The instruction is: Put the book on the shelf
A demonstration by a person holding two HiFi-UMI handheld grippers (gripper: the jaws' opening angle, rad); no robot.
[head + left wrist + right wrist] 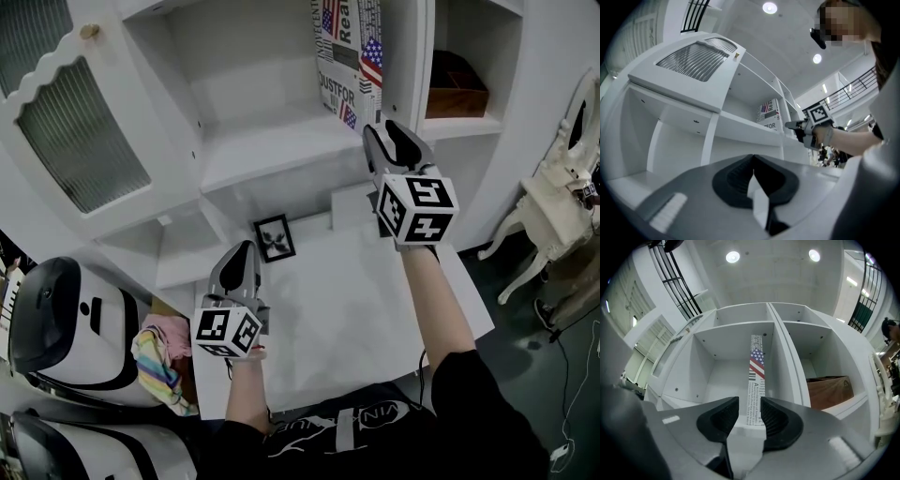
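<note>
The book (349,56), covered in newsprint and US flags, stands upright on the white shelf (272,150) against the right wall of the middle compartment. My right gripper (394,141) hovers just in front of the book's lower end, open with nothing between its jaws. In the right gripper view the book's spine (757,380) shows through the gap of that gripper (750,413). My left gripper (242,255) is lower, over the desk, and shut on nothing. In the left gripper view its jaws (752,161) meet, with the book (769,115) and right gripper (794,125) beyond.
A brown wooden box (457,89) sits in the right compartment. A small framed picture (275,237) leans at the back of the desk (356,319). A glass cabinet door (80,131) hangs open at left. A white chair (562,197) stands at right.
</note>
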